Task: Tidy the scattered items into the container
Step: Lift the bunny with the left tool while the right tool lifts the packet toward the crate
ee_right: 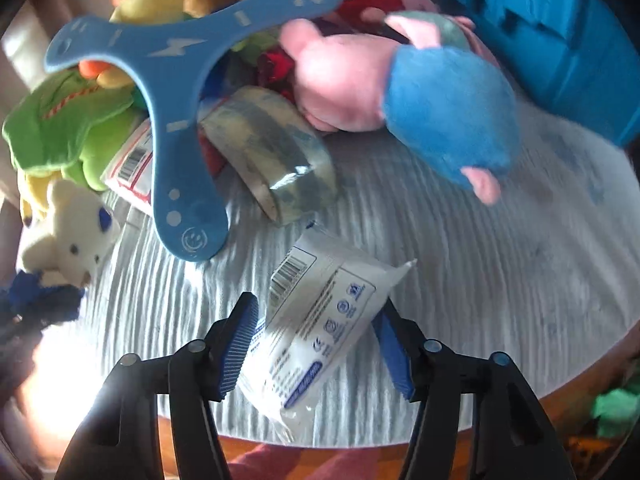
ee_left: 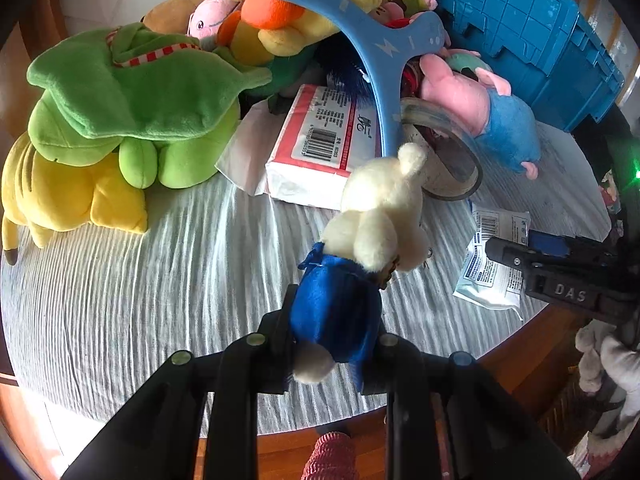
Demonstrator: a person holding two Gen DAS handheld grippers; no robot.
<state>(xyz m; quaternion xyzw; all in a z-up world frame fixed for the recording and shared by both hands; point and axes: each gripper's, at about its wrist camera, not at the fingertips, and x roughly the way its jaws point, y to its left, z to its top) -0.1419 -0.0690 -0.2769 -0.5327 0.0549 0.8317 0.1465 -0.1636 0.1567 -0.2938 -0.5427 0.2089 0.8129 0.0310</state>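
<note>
My left gripper (ee_left: 336, 328) is shut on a small white teddy bear (ee_left: 380, 208) by its blue cloth wrap, holding it above the ribbed grey tablecloth (ee_left: 160, 300). The same bear (ee_right: 72, 232) shows at the left edge of the right wrist view. My right gripper (ee_right: 316, 344) stands open over a white plastic packet (ee_right: 320, 320), which lies between its blue pads (ee_right: 240, 344) near the table's front edge. The blue crate (ee_left: 520, 32) (ee_right: 560, 40) sits at the far right.
A blue boomerang (ee_right: 172, 120), a tape roll (ee_right: 272, 152) and a pink pig plush in blue (ee_right: 400, 92) lie beyond the packet. A red-and-white tissue pack (ee_left: 320, 144), a green plush (ee_left: 132, 96) and a yellow plush (ee_left: 72, 196) sit on the left. More plush toys are piled behind.
</note>
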